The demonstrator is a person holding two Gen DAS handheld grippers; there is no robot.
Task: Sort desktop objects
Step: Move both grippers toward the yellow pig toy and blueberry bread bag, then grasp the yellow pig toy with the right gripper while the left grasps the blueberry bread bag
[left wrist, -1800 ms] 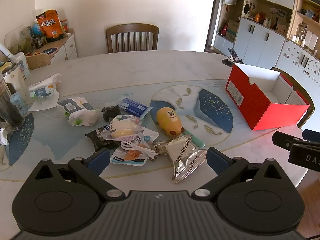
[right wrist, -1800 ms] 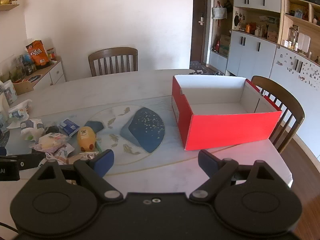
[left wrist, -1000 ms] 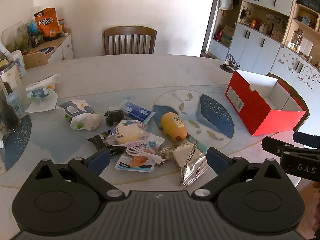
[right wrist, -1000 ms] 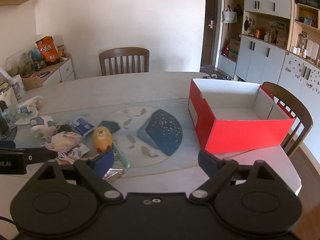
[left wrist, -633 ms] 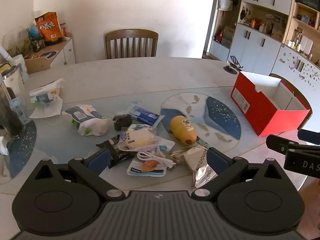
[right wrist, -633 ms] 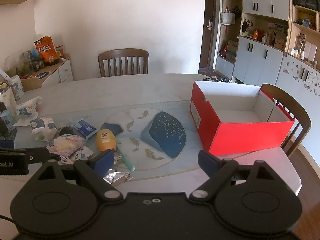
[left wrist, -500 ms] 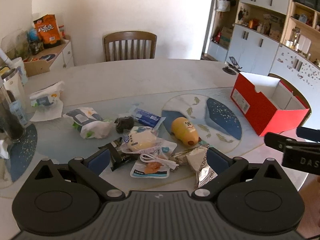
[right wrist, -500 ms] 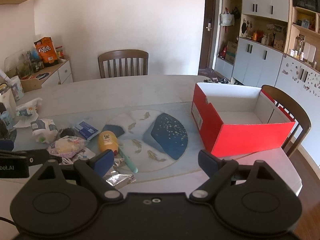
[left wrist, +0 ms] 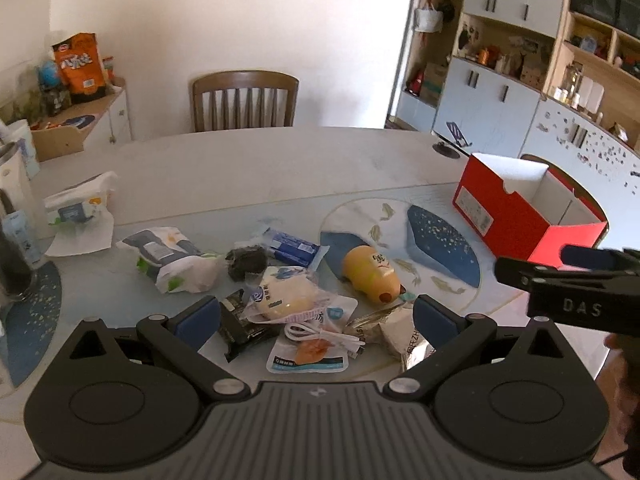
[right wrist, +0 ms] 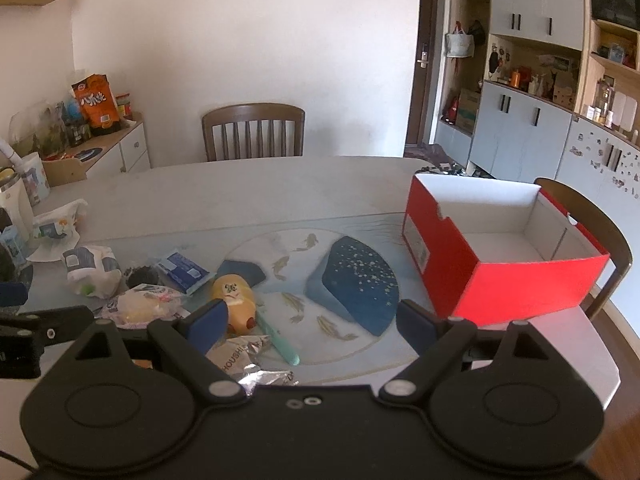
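Hovering over the near edge of the table (left wrist: 248,168), both grippers empty with fingers spread wide. Red box (right wrist: 500,264) sits open and empty at far right. Clutter pile lies left of it: white bag (left wrist: 172,260), yellow toy (left wrist: 370,274), bun packet (left wrist: 286,294), foil packet (left wrist: 394,334), white cable (left wrist: 324,336). Left gripper (left wrist: 316,320) is directly above the pile, cable and bun packet between its fingers. Right gripper (right wrist: 308,324) is nearer the box; foil packet just ahead of its left finger, long axis running left-right. Left looks the nearer pick.
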